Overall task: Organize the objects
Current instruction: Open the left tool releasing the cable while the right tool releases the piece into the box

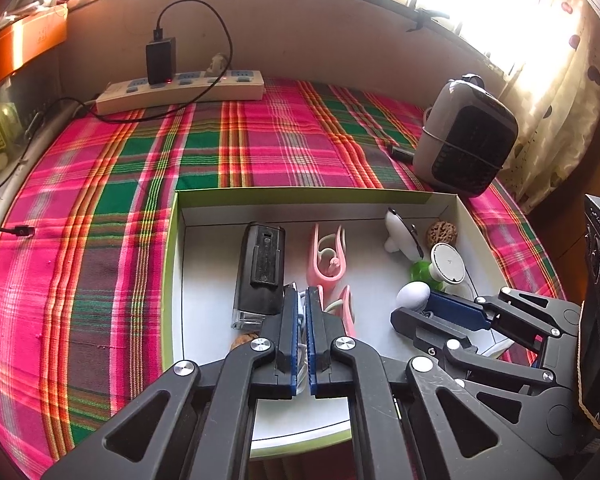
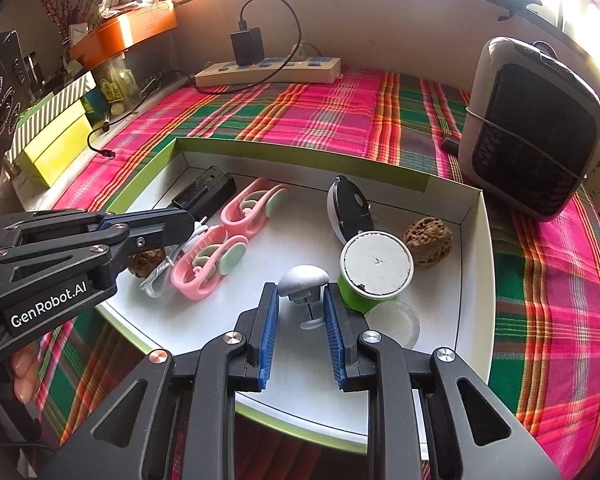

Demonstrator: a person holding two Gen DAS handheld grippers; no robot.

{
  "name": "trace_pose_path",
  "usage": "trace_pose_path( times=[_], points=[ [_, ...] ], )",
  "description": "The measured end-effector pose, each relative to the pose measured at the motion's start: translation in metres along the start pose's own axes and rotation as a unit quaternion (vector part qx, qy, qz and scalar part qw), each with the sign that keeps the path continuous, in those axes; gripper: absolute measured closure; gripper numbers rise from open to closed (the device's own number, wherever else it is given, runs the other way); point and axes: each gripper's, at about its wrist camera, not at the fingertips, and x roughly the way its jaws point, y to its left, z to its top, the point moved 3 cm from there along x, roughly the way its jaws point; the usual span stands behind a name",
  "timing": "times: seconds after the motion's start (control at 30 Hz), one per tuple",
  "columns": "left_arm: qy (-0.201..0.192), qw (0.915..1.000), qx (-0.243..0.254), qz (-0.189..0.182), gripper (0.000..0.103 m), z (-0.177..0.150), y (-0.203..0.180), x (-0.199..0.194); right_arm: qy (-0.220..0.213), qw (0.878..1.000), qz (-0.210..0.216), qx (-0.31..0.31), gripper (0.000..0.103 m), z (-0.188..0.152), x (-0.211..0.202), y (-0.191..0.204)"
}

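- Our left gripper (image 1: 303, 294) sits low in the white tray (image 1: 476, 224), its jaws narrowed to a thin gap around a white cable (image 2: 156, 280), between the black device (image 1: 260, 272) and the pink clips (image 1: 330, 256).
- We cannot tell whether the pads actually pinch the cable.
- Our right gripper (image 2: 300, 300) is moderately wide; the grey mushroom-shaped piece (image 2: 304, 278) stands between its fingertips, untouched as far as we see.
- Just beside it on the right stands the green-based white disc (image 2: 376, 266), with a walnut (image 2: 428, 240) beyond.
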Motion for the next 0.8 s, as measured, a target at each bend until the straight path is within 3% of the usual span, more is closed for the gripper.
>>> trace_pose_path(
  times=[0.37,0.57,0.8],
  points=[
    [0.006,1.0,0.004,0.002,0.097,-0.003,-0.001,-0.001,0.003,1.0,-0.01,0.002,0.078,-0.001,-0.001,0.0],
    [0.003,0.9996,0.02,0.021,0.093,-0.007,-0.006,-0.004,0.002,1.0,-0.016,0.005,0.069,-0.002,-0.004,0.001],
    [0.003,0.9993,0.024,0.027,0.089,-0.013,-0.009,-0.011,-0.007,1.0,-0.027,0.01,0.067,-0.004,-0.013,0.001]
  ],
)
